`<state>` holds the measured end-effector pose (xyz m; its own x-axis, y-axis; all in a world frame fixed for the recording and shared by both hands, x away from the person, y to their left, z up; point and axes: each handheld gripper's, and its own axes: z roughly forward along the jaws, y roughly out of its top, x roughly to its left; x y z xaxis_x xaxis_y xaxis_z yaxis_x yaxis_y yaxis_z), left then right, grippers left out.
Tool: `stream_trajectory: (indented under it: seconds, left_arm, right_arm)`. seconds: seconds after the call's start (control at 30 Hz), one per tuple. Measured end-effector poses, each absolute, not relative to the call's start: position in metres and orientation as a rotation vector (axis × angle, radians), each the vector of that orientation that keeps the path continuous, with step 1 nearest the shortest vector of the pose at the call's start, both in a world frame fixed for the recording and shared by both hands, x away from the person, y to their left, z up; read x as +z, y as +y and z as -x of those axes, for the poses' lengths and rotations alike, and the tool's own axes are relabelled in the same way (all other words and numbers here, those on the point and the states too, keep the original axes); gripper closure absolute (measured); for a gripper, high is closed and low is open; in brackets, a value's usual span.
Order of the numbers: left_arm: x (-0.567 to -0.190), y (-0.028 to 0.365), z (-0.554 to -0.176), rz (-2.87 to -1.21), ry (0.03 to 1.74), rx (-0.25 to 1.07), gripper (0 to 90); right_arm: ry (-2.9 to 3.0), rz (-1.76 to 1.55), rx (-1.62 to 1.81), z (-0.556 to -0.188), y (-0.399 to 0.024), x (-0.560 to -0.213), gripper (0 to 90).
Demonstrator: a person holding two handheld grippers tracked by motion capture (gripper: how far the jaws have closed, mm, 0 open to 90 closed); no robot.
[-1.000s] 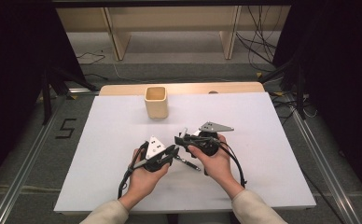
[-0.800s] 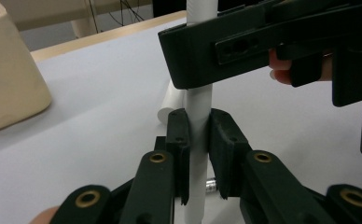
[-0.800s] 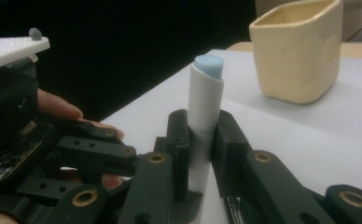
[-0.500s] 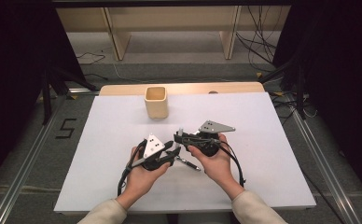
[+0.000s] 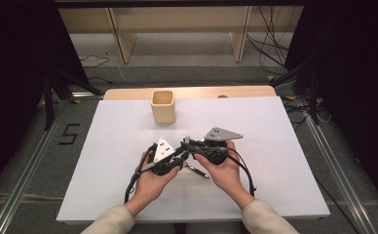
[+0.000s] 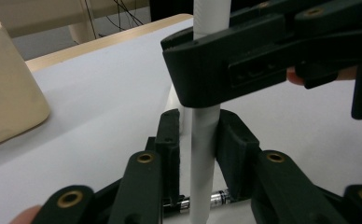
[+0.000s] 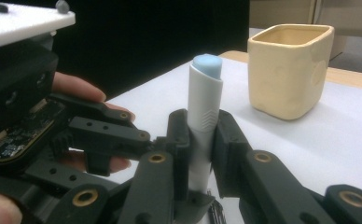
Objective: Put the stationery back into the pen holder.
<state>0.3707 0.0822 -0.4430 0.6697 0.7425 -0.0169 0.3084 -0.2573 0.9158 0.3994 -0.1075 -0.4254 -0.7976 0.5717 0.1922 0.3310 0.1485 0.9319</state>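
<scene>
The left gripper (image 6: 195, 140), whose jaws have just been closing, squeezes the low part of a white pen (image 6: 202, 154) that stands up over the table (image 5: 104, 146), the right gripper (image 7: 200, 135) squeezes it higher, and the cup (image 5: 163, 106) sits farther back.

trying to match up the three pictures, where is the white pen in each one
High view: the white pen is a short upright stub between the two grippers, table centre.
Left gripper view: upright at centre.
Right gripper view: upright at centre, blue tip up.
Shared landmark: the cream cup.
</scene>
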Motion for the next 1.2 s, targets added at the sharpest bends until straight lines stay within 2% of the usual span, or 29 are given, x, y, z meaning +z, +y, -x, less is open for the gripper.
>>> stream_trajectory:
  seconds: [0.07, 0.1, 0.2, 0.23, 0.27, 0.3, 0.37, 0.4, 0.63, 1.2]
  left_arm:
    - [-0.443, 0.081, -0.371, -1.838, 0.835, 0.515, 74.0]
    - [-0.443, 0.081, -0.371, -1.834, 0.833, 0.511, 77.6]
    - [-0.443, 0.079, -0.371, -1.845, 0.829, 0.530, 78.2]
    - [-0.443, 0.079, -0.371, -1.842, 0.829, 0.531, 78.4]
    - [-0.442, 0.079, -0.371, -1.835, 0.833, 0.528, 78.4]
    - [-0.442, 0.080, -0.372, -1.835, 0.834, 0.529, 78.3]
    - [-0.441, 0.084, -0.374, -1.824, 0.848, 0.541, 78.4]
    - [-0.440, 0.086, -0.376, -1.818, 0.855, 0.544, 78.4]
    - [-0.433, 0.105, -0.382, -1.762, 0.906, 0.576, 78.4]
    - [-0.424, 0.125, -0.395, -1.712, 0.943, 0.642, 78.4]
  right_arm:
    - [2.211, -0.885, 1.708, -0.399, -0.108, -0.425, 79.0]
    - [2.207, -0.886, 1.709, -0.400, -0.108, -0.425, 78.9]
    - [2.207, -0.885, 1.704, -0.400, -0.108, -0.425, 78.7]
    - [2.211, -0.885, 1.699, -0.400, -0.109, -0.425, 74.0]
    - [2.211, -0.885, 1.699, -0.400, -0.109, -0.425, 74.0]
    - [2.207, -0.887, 1.694, -0.401, -0.110, -0.425, 64.7]
    - [2.202, -0.895, 1.683, -0.402, -0.112, -0.425, 62.5]
    - [2.186, -0.910, 1.675, -0.402, -0.115, -0.425, 56.1]
    - [2.157, -0.937, 1.640, -0.402, -0.128, -0.429, 44.4]
    - [2.269, -0.941, 1.391, -0.400, -0.146, -0.457, 38.9]
